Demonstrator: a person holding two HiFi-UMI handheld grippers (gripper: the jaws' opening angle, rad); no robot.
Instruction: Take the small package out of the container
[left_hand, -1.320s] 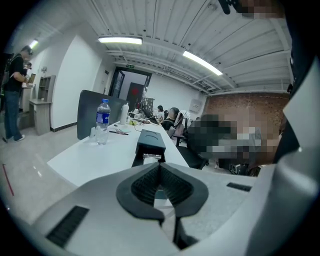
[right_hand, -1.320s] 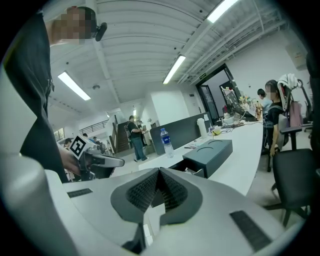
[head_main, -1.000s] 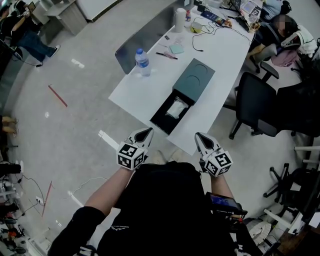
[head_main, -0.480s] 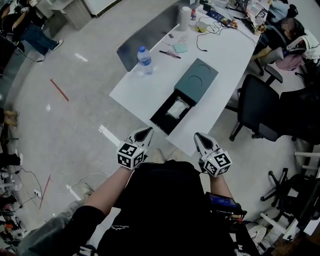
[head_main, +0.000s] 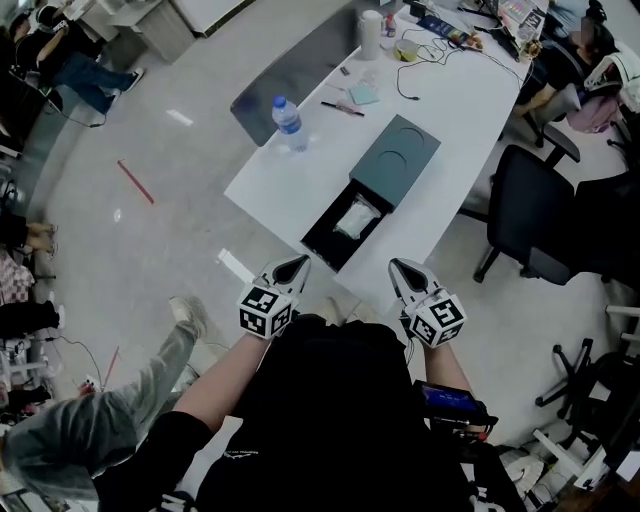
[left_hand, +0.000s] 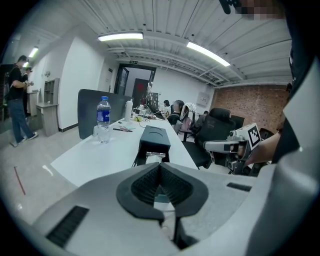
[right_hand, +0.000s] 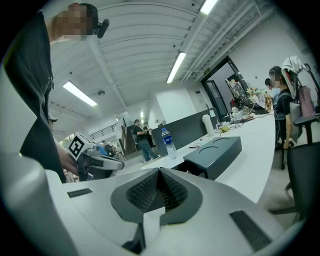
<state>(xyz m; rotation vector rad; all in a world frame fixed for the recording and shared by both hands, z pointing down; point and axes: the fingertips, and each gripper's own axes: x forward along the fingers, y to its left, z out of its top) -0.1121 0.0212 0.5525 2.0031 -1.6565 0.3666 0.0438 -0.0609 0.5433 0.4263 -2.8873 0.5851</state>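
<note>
The person wears a black short-sleeved top (head_main: 320, 420). Just ahead of the top, the left gripper (head_main: 296, 264) and right gripper (head_main: 399, 268) are pale grey with black ribbed pads (left_hand: 147, 184), and each bears a black-and-white marker cube (head_main: 264, 309).

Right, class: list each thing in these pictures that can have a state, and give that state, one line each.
Box: drawer slid out, open.
Package: lying in the drawer.
Bottle: upright, capped.
Left gripper: shut, empty.
Right gripper: shut, empty.
</note>
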